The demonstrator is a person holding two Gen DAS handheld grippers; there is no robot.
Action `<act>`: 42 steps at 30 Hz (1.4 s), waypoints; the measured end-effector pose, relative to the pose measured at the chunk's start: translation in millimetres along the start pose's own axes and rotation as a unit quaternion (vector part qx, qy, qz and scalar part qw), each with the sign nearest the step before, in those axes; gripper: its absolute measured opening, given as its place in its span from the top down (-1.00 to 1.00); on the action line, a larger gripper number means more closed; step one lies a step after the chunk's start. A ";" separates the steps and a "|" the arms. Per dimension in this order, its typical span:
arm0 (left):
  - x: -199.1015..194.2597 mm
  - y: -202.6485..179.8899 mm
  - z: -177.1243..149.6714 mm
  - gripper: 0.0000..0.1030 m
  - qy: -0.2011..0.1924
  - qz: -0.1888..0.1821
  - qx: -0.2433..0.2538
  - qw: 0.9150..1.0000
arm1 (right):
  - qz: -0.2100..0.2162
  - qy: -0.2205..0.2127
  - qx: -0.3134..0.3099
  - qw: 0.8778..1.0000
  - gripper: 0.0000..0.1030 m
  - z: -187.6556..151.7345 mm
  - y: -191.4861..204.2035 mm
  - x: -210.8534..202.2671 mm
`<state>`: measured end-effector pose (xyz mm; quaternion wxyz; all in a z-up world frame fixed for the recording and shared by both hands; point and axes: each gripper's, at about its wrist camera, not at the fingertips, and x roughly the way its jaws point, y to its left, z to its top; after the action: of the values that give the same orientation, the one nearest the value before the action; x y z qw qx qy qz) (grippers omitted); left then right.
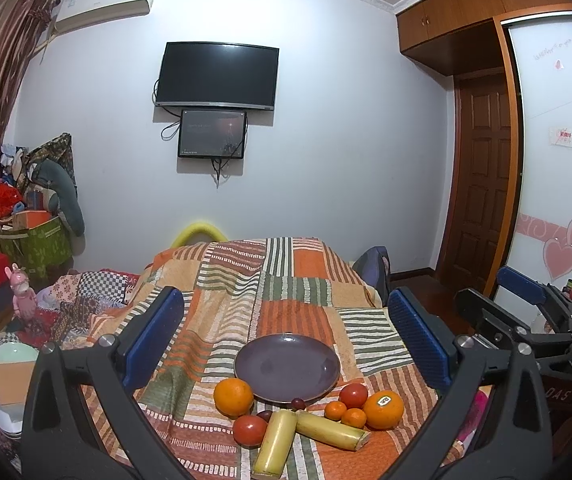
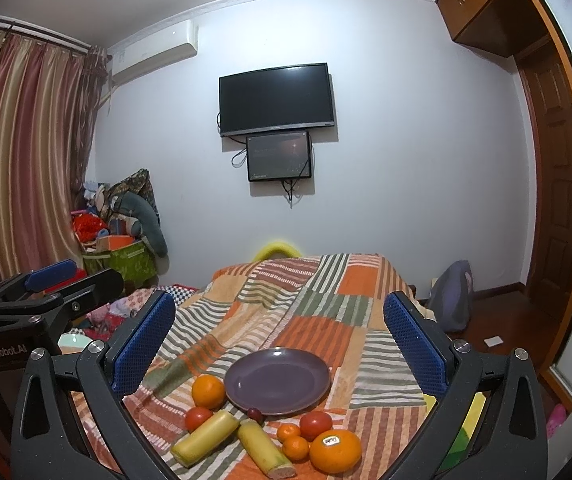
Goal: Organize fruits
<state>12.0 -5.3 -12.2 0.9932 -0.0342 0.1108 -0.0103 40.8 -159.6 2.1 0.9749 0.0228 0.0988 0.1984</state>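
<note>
The purple plate (image 1: 287,368) sits empty at lower centre of the frame on the patchwork-covered worktop (image 1: 294,312). Fruit lies along its near rim: 2 oranges (image 1: 233,397), 2 bananas (image 1: 274,442), 2 tomatoes (image 1: 249,430). The left gripper (image 1: 286,336) and right gripper (image 2: 280,344) both hover with fingers released. Probably best to load the large, stable fruit first.

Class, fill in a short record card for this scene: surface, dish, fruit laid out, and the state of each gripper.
surface: patchwork striped cloth
dish: purple plate, nothing on it
large oranges: one left of plate, one with sticker at right
small oranges: two, touching
tomatoes: one left, one right
banana pieces: two, ends meeting
left gripper: open, holding nothing
right gripper: open, holding nothing
</note>
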 end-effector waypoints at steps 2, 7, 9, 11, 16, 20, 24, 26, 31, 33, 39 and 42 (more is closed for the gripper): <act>3.8 0.6 -1.6 -1.00 0.004 0.003 0.001 1.000 | 0.005 0.007 0.001 1.000 -1.00 -3.2 -1.7 3.0; 19.0 8.5 -9.0 -1.00 0.026 0.011 0.000 1.000 | -0.004 0.046 0.003 0.999 -1.00 -14.2 -15.1 18.2; 26.5 12.5 -11.6 -1.00 0.037 0.019 0.001 0.999 | -0.010 0.070 0.006 0.997 -0.94 -21.2 -23.0 26.8; 37.3 17.1 -16.8 -0.95 0.053 0.031 0.005 0.998 | -0.011 0.101 0.020 0.995 -0.77 -31.0 -34.7 37.5; 68.6 35.3 -29.7 -0.65 0.107 0.034 0.004 0.994 | -0.019 0.155 0.039 0.987 -0.51 -46.6 -54.6 54.5; 90.5 48.0 -42.2 -0.59 0.147 0.030 -0.002 0.989 | -0.025 0.199 0.041 0.979 -0.49 -62.5 -64.2 67.0; 110.5 59.3 -59.0 -0.58 0.188 0.028 -0.013 0.982 | -0.018 0.235 0.048 0.971 -0.49 -79.1 -69.9 77.9; 120.5 64.3 -68.6 -0.58 0.211 0.026 -0.017 0.977 | -0.013 0.258 0.053 0.964 -0.49 -90.3 -71.8 84.5; 135.7 73.0 -86.5 -0.58 0.252 0.033 -0.015 0.967 | -0.014 0.300 0.060 0.952 -0.49 -113.3 -78.0 98.0; 139.5 76.8 -92.2 -0.58 0.264 0.034 -0.017 0.964 | -0.011 0.316 0.064 0.946 -0.49 -121.2 -79.3 102.1; 152.5 81.0 -108.2 -0.58 0.292 0.030 -0.030 0.955 | -0.001 0.346 0.086 0.934 -0.49 -138.0 -83.3 110.1; 158.2 81.7 -114.4 -0.58 0.301 0.030 -0.032 0.952 | -0.002 0.352 0.089 0.932 -0.49 -141.3 -84.8 114.4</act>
<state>142.1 64.3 -163.9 0.9118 -0.0580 0.4062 0.0134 147.8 -192.1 -164.4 0.8718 0.0378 0.4532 0.1821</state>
